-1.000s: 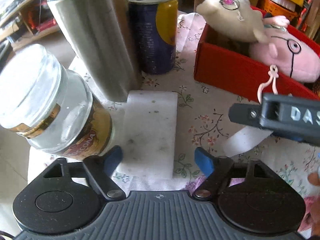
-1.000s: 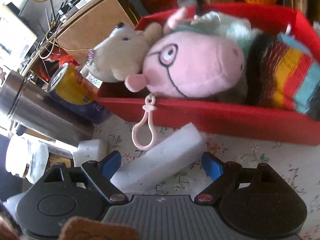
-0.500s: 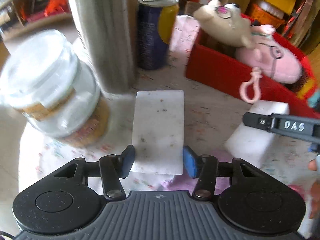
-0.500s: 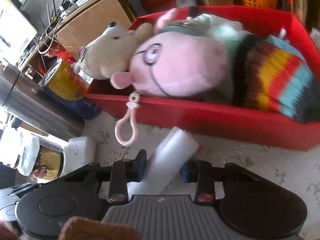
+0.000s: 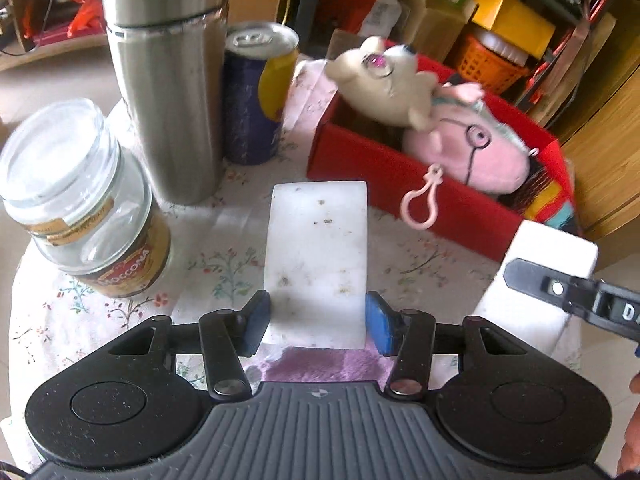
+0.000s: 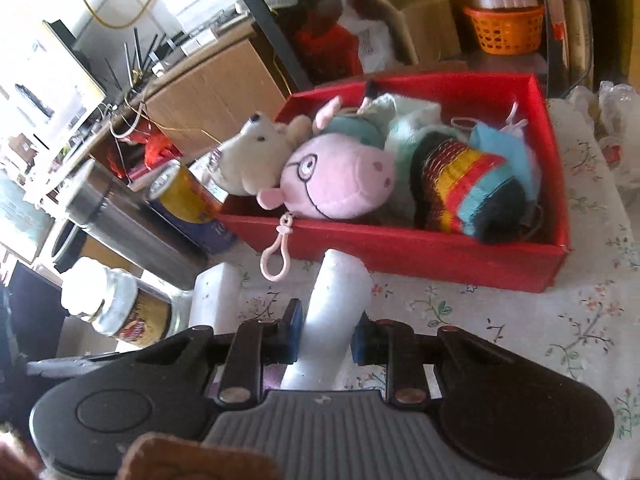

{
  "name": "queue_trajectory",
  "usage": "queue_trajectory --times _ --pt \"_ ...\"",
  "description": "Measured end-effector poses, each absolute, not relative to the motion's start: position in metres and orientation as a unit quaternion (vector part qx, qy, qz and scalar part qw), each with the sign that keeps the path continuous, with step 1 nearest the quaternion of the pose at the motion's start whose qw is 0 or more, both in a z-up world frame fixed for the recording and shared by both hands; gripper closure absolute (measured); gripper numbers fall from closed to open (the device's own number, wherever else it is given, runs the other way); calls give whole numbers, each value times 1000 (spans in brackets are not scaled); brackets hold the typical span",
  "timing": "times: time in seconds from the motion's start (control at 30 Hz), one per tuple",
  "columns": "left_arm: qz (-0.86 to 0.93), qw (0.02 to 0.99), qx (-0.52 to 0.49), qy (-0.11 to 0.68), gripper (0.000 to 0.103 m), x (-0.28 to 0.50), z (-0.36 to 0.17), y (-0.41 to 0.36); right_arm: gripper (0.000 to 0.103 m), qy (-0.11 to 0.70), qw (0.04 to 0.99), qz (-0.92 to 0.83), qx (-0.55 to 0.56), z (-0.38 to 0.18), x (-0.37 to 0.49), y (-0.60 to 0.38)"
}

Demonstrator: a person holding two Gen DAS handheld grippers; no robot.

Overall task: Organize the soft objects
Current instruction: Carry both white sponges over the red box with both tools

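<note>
My left gripper (image 5: 318,312) is shut on a flat white sponge (image 5: 318,248) with dark specks, held just above the floral tablecloth. The right gripper (image 6: 328,330) is shut on a second white foam block (image 6: 338,292), squeezed narrow between the pads and raised in front of the red box (image 6: 420,258). In the left wrist view that block (image 5: 540,248) shows at the right edge. Inside the box lie a pink pig plush (image 6: 344,184), a cream plush (image 6: 260,152) and a striped knit piece (image 6: 472,184). A pink clip loop (image 6: 276,256) hangs over the box wall.
A steel flask (image 5: 168,92), a blue and yellow can (image 5: 256,96) and a glass jar (image 5: 88,208) stand left of the box. A purple cloth (image 5: 320,368) lies under the left gripper. Shelves with cartons and an orange basket (image 6: 504,28) stand behind the table.
Both grippers have closed on their white blocks and risen with them. The right block, lying aslant on the cloth before, now points at the red box and is pinched thin.
</note>
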State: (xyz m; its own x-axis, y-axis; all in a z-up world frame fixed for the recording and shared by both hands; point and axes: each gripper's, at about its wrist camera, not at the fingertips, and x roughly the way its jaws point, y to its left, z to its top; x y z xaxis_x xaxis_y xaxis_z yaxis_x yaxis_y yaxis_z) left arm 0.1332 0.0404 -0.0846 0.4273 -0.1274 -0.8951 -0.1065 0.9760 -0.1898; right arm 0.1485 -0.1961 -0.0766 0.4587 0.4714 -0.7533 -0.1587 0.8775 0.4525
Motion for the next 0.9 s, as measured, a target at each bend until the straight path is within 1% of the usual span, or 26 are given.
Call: queue_trajectory --times 0.3,0.53,0.9 --pt "-47 853 -126 504 51 128 -57 34 103 447 856 181 187 -52 137 -216" --pt "-83 865 -139 475 51 127 -34 22 103 428 865 153 214 -47 143 -243" --pt "-105 878 -132 447 51 143 -16 -7 103 400 873 148 238 -32 148 -257"
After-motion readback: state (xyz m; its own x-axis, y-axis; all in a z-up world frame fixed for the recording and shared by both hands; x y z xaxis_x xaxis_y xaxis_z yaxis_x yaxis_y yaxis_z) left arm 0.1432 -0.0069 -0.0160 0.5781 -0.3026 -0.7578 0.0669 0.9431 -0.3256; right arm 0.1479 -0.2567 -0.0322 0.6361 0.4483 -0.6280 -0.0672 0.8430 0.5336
